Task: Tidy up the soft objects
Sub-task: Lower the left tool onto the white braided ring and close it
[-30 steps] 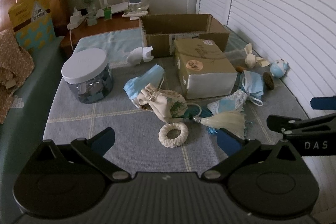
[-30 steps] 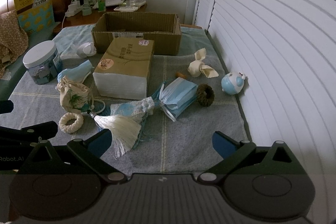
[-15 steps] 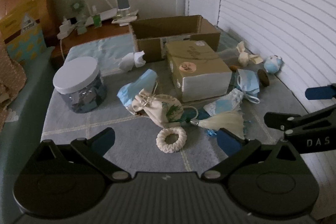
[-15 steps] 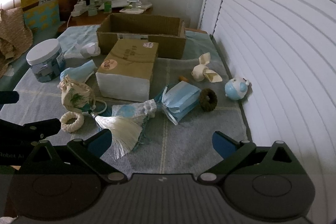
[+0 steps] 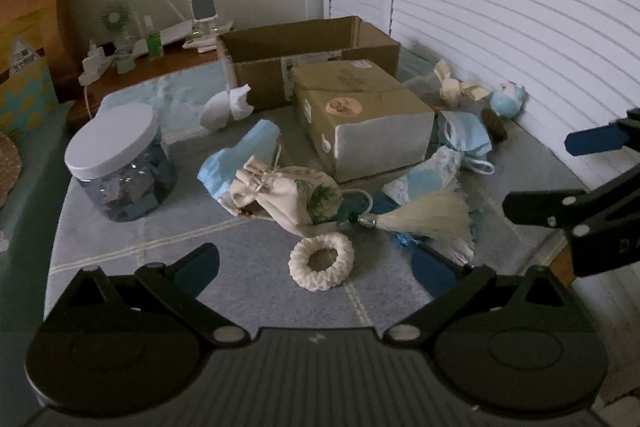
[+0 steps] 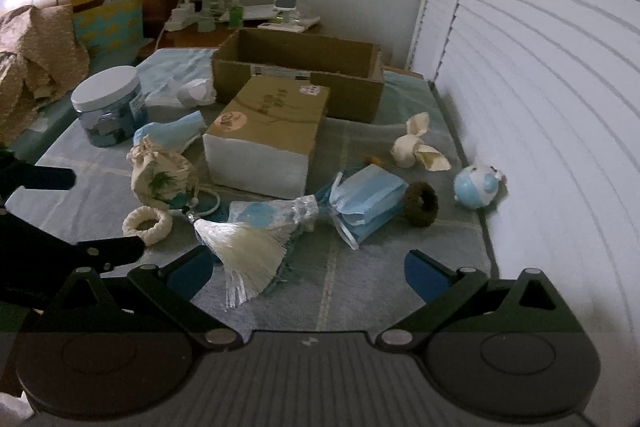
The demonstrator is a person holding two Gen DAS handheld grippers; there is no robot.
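Soft items lie scattered on a grey cloth: a cream woven ring (image 5: 322,266) (image 6: 147,225), a drawstring pouch (image 5: 288,195) (image 6: 160,177), a white tassel (image 5: 430,221) (image 6: 248,253), blue face masks (image 6: 366,197) (image 5: 466,137), a dark scrunchie (image 6: 420,203), a cream bow (image 6: 416,149) and a blue-white plush (image 6: 478,185). An open cardboard box (image 5: 308,57) (image 6: 298,77) stands at the back. My left gripper (image 5: 316,269) is open, just in front of the ring. My right gripper (image 6: 308,275) is open, near the tassel. Neither holds anything.
A closed tan parcel (image 5: 360,119) (image 6: 268,135) sits mid-cloth. A white-lidded jar (image 5: 118,159) (image 6: 110,105) stands at the left. White louvred doors (image 6: 540,87) run along the right edge. A nightstand with small gadgets (image 5: 160,43) is behind the box.
Both grippers have drifted slightly, so the scene has shifted a little in each view. Both stay open and nothing on the cloth has moved.
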